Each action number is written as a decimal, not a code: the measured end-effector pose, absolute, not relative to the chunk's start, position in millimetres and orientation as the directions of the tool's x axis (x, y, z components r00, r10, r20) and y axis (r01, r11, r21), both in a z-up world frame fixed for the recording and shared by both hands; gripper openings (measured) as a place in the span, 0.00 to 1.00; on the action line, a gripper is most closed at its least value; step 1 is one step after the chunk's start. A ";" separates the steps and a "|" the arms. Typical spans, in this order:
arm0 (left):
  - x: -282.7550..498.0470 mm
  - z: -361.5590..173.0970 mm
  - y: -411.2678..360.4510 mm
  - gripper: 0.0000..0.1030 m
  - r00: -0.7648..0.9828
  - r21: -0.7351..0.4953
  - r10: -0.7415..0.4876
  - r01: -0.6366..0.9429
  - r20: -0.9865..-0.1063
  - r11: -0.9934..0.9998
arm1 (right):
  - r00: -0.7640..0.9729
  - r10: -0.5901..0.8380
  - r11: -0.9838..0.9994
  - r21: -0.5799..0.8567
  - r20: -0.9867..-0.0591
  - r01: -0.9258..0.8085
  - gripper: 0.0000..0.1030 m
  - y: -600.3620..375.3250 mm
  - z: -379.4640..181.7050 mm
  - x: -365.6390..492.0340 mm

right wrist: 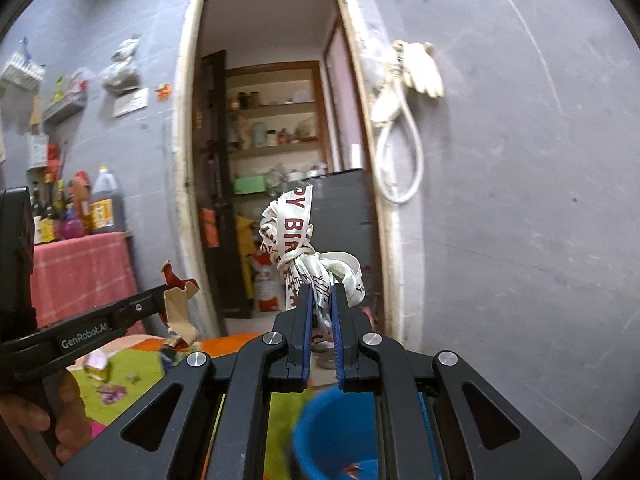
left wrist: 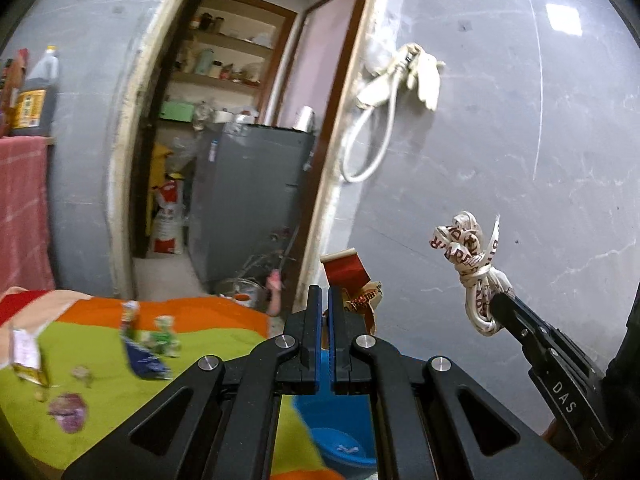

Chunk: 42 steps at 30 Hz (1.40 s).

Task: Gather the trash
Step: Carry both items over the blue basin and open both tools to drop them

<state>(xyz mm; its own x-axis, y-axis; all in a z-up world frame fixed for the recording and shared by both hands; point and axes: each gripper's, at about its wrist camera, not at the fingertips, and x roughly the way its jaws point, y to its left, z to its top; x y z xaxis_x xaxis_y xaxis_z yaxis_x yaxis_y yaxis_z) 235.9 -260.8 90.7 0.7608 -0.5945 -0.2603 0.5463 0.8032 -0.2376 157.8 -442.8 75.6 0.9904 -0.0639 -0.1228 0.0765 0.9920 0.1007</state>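
While both grippers [left wrist: 325, 300] [right wrist: 323, 300] pinch trash, ribbon [right wrist: 304, 248] and wrapper [left wrist: 348, 276], above the bucket [right wrist: 340, 428], release comes next.

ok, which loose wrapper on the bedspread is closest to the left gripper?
The dark blue wrapper, lying nearest the left gripper; the purple wrapper and gold-edged white packet lie farther left.

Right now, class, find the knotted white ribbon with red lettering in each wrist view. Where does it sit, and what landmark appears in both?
Left wrist view: the knotted white ribbon with red lettering is at right of centre, pinched by the right gripper.
Right wrist view: the ribbon is at centre, above the gripper's closed fingers.
Shared landmark: the white looped cord hanging beside the doorway.
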 end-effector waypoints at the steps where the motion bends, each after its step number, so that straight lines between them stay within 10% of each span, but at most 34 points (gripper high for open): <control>1: 238.4 88.6 -269.8 0.01 0.754 -0.237 -0.599 0.551 -0.270 0.800 | 0.989 -0.073 0.991 0.106 -0.130 0.087 0.07 -450.1 72.9 158.2; 36: 307.7 -24.2 -380.1 0.02 0.550 -0.238 -0.538 0.524 -0.638 0.818 | 0.894 -0.057 0.948 0.256 -0.445 0.188 0.12 -526.3 -31.1 207.0; 42: 305.5 -22.8 -375.2 0.23 0.556 -0.240 -0.536 0.518 -0.635 0.821 | 0.890 -0.058 0.951 0.245 -0.452 0.187 0.14 -525.6 -27.9 208.0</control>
<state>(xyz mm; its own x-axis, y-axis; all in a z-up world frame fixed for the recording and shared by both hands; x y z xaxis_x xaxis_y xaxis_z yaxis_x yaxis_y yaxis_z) 305.5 -375.2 -22.8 0.5556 -0.5362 -0.6354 0.5177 0.8211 -0.2403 208.0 -525.6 -27.9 0.8900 -0.0580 -0.4523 0.1867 0.9513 0.2452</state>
